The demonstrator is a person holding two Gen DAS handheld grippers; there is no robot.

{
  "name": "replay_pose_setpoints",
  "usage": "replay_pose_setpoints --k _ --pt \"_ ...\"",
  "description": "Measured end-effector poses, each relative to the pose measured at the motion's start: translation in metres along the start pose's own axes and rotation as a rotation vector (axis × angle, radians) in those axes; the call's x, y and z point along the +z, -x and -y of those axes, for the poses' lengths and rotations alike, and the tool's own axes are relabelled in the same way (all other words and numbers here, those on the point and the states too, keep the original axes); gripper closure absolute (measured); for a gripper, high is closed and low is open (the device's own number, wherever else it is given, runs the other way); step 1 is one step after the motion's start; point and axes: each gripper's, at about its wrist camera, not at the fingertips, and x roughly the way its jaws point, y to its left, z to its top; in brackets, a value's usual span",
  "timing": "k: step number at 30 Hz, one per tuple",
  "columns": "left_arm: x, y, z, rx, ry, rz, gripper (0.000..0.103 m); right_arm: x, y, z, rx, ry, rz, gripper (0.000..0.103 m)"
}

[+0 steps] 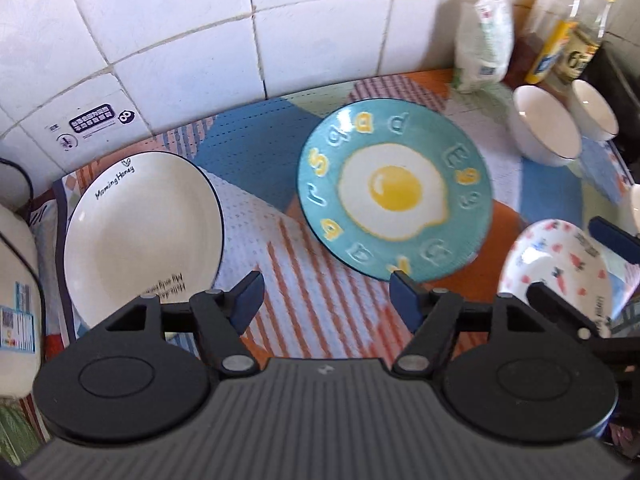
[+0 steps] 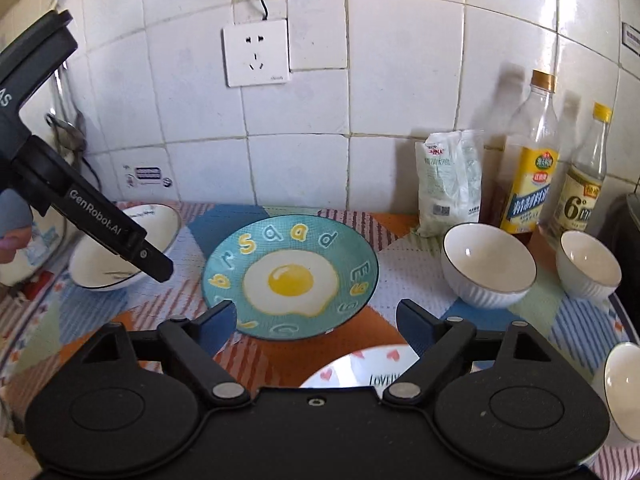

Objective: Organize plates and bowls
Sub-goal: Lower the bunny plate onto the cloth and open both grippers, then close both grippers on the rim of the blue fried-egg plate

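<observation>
Both my grippers, left gripper (image 1: 327,300) and right gripper (image 2: 316,326), gape empty; the egg plate (image 2: 290,276) lies just ahead, nearer the right.

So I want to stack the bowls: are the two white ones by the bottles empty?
Empty. Both white bowls stand upright beside the bottles, showing only bare white insides.
</observation>
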Motion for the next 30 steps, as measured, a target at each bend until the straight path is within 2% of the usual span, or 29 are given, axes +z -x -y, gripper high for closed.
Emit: replay_pose_setpoints --k 5,7,10,14,17,19,22,24,26,27,28,29,30 --pt "0.019 -0.037 -0.003 0.026 0.017 -0.051 0.033 0.006 -0.025 0.010 -0.020 -0.091 0.001 0.013" --pt "0.023 -0.053 0.000 0.047 0.023 -0.102 0.033 0.010 -0.035 0.017 -0.024 -0.147 -0.011 0.013" --pt "0.025 -0.066 -0.001 0.040 0.044 -0.117 0.033 0.014 -0.052 0.020 -0.099 -0.159 -0.076 0.013" --pt "0.032 -0.079 -0.002 0.018 0.040 -0.127 0.033 0.014 -0.068 0.030 -0.052 -0.226 -0.075 0.014" --pt "0.035 -0.089 0.004 0.038 -0.029 -0.108 0.033 0.015 -0.087 0.041 -0.019 -0.294 -0.098 0.014" --pt "0.036 -0.095 0.007 0.067 -0.061 -0.082 0.033 0.015 -0.099 0.049 0.011 -0.342 -0.127 0.020" --pt "0.037 -0.105 0.007 0.049 -0.105 -0.084 0.033 0.013 -0.115 0.058 0.037 -0.378 -0.166 0.028" --pt "0.038 -0.110 0.007 0.039 -0.116 -0.087 0.033 0.011 -0.123 0.061 0.048 -0.393 -0.186 0.029" --pt "0.039 -0.112 0.006 0.021 -0.132 -0.079 0.038 0.010 -0.131 0.065 0.058 -0.417 -0.207 0.032" --pt "0.039 -0.113 0.005 0.011 -0.140 -0.069 0.040 0.010 -0.134 0.067 0.070 -0.433 -0.216 0.037" --pt "0.040 -0.113 0.004 -0.002 -0.145 -0.059 0.048 0.009 -0.137 0.069 0.089 -0.447 -0.224 0.047" --pt "0.041 -0.112 0.003 -0.020 -0.146 -0.051 0.063 0.009 -0.140 0.070 0.109 -0.456 -0.228 0.052" --pt "0.042 -0.112 0.003 -0.042 -0.152 -0.047 0.065 0.008 -0.142 0.070 0.105 -0.453 -0.228 0.057"
